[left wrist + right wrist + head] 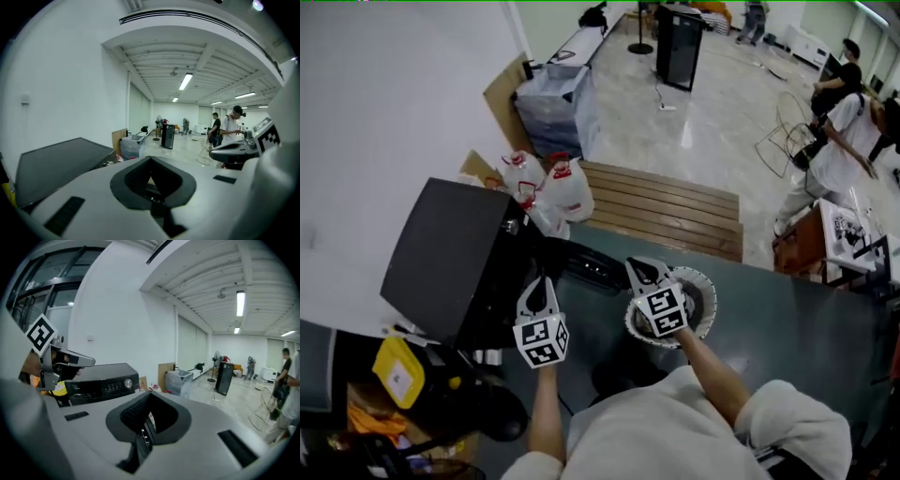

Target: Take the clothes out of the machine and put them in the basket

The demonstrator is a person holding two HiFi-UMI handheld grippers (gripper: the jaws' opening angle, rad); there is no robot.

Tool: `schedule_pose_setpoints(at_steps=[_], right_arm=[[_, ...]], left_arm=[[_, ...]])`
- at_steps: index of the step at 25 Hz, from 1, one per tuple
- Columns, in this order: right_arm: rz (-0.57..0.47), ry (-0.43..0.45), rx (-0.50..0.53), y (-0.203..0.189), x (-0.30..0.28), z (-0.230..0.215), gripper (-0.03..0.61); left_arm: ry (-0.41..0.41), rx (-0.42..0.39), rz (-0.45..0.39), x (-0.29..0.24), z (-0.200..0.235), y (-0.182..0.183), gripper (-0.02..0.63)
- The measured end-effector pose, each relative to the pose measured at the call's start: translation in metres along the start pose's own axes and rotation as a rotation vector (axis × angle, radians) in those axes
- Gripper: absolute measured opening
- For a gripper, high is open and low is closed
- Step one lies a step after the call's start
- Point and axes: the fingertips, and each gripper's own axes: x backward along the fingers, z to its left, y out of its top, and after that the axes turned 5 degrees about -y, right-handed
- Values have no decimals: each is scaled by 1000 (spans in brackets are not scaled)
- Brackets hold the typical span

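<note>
The black machine (450, 253) stands at the left, its control panel showing in the right gripper view (101, 380) and its dark top in the left gripper view (61, 164). A round white basket (705, 286) sits on the dark surface just right of it. My left gripper (539, 286) is raised beside the machine's front corner, jaws together (151, 161) with nothing in them. My right gripper (642, 267) hovers over the basket's left rim, shut and empty (151, 397). Both point nearly level into the room. I see no clothes in any view.
White bags with red print (548, 187) lie behind the machine, next to a wooden slatted platform (666, 211). A yellow container (398, 370) and clutter sit at the lower left. A covered grey box (558, 108) stands farther back, and people (839, 150) work at the right.
</note>
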Motion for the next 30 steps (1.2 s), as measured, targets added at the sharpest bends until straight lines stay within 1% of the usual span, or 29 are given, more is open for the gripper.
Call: schedule_pose_setpoints(at_steps=[5,8,9,11,15,19,23,30], right_arm=[[-49,187,84,37,-33,86,21],[-86,310,131,60,-52,142,21],[-97,342,141,66,-55,158,21],[-109,379,154,74,-52,182,21],[-131,427,180,85,-53,215,21],[-152,457,196,94,-58,234,21],[-154,452,207,96,-58,235,21],[-150,421,194,93,-57,224,21]], left_arm=[[191,47,-24,62,76,-4,18],[329,77,-50,106,122,-7,18],[366,83,-58,121,133,-7,18],[410,91,-67,148,145,-7,18],[471,112,-81,182,162,-16,18],[505,128,-96,197,175,-22,18],[501,128,-106,196,174,-20,18],[473,121,-105,186,169,-17,18]])
